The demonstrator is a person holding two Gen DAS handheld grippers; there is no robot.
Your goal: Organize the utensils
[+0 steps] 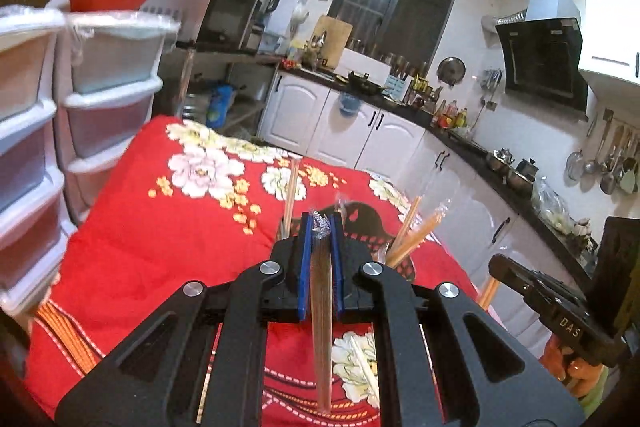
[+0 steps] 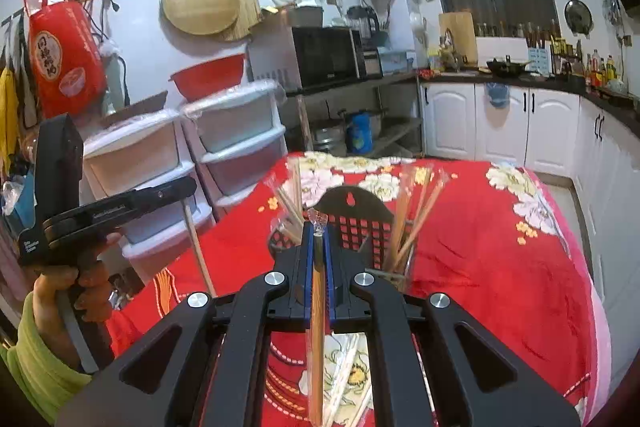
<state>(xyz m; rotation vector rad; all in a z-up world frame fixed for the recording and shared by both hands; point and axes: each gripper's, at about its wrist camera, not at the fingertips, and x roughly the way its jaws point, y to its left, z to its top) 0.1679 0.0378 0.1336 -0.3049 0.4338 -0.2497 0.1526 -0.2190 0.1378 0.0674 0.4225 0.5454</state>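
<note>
Two grippers each carry a wrapped pair of chopsticks above the red floral cloth point(image 2: 500, 259). The left gripper point(image 1: 320, 227) has its blue pads closed on a dark pair point(image 1: 321, 291) in clear wrap, running from between the fingertips down to the bottom centre of the left view. The right gripper point(image 2: 319, 229) is clamped the same way on a lighter pair point(image 2: 318, 327), which hangs to the bottom centre of the right view.

Just ahead of both, at mid-frame, stands a black holder point(image 2: 356, 215) with a grid front and a hanging hole in its back plate. Wrapped chopsticks already stand in it: one bunch point(image 2: 290, 203) on its left side and another bunch point(image 2: 408, 227) on its right, leaning outward. That part of the job looks done.

What is left, judging from this, is to drop the two held pairs into the holder. More wrapped pairs point(image 2: 348, 367) lie on the cloth below the grippers, near the bottom of the frame, and a single stick point(image 2: 198, 247) shows at the cloth's left edge in the right view. So the task seems roughly midway, with several pairs to go.

Both held pairs are above the holder's level, not yet over a compartment; I cannot tell which side each is meant for.
</note>
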